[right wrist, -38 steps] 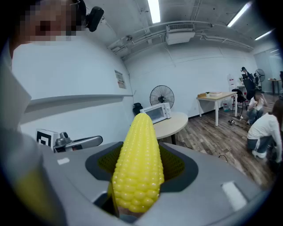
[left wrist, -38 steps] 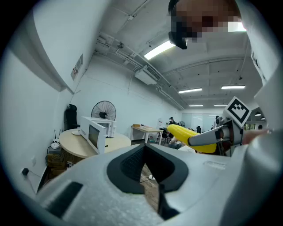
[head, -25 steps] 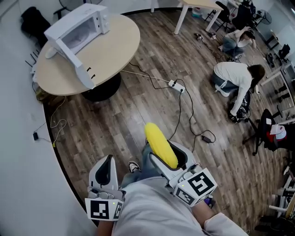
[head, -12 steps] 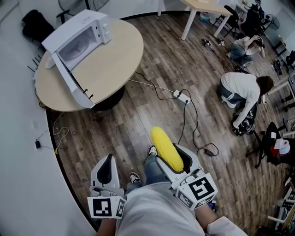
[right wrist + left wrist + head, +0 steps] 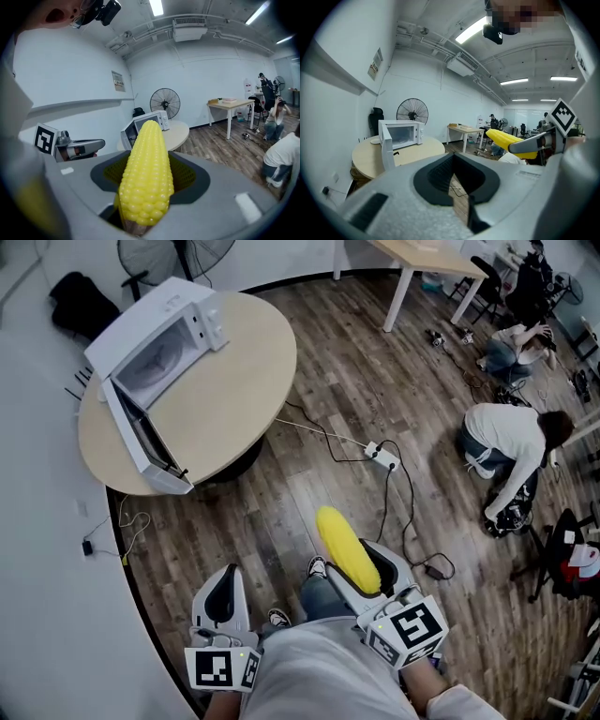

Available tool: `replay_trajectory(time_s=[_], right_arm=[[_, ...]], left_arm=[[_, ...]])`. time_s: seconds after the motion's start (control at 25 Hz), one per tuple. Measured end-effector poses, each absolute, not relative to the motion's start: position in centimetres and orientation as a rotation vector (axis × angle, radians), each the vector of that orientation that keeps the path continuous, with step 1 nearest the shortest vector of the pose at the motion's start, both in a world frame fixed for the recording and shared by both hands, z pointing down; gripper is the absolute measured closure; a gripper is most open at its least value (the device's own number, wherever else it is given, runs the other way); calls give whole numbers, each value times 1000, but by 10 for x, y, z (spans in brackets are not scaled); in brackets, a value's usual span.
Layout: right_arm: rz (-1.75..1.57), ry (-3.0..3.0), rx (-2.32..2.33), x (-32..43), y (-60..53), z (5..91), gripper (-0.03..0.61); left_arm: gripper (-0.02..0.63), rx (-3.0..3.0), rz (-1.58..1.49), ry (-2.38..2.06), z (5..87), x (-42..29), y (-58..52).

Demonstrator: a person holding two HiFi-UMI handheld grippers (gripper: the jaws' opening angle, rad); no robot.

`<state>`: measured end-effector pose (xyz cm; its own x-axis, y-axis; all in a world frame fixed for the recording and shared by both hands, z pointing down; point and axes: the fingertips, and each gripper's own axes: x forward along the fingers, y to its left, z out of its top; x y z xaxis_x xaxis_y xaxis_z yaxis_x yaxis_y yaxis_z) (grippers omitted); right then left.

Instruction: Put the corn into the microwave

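Note:
A yellow corn cob [image 5: 346, 548] sticks forward out of my right gripper [image 5: 361, 570], which is shut on its lower end. In the right gripper view the corn [image 5: 146, 173] fills the middle between the jaws. A white microwave [image 5: 155, 343] stands at the far left of a round beige table [image 5: 234, 381], with its door [image 5: 141, 442] swung wide open toward me. It lies well ahead of both grippers. My left gripper [image 5: 221, 589] is held low at the left, shut with nothing in it. The left gripper view shows the microwave [image 5: 401, 133] and the corn [image 5: 506, 139].
A power strip [image 5: 382, 454] and trailing cables lie on the wood floor between me and the table. People [image 5: 511, 442] crouch at the right. A fan [image 5: 173, 254] and a black bag [image 5: 80, 296] stand behind the table. A curved white wall runs along the left.
Both grippers have been carried forward toward the table. The microwave and table sit lower and nearer in the head view. The corn stays in the right gripper.

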<state>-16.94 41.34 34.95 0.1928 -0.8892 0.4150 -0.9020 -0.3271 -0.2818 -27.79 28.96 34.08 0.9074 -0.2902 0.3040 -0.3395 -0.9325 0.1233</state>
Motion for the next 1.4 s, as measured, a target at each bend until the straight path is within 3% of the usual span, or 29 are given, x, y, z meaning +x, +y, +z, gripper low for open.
replay_trajectory(time_s=[0.84, 1.4], right_arm=[[809, -1878, 2371, -64, 408, 361, 313], [716, -2047, 2187, -23, 305, 346, 313]], left_arm=[[617, 2936, 399, -530, 334, -167, 290], [617, 2904, 299, -658, 330, -112, 209]])
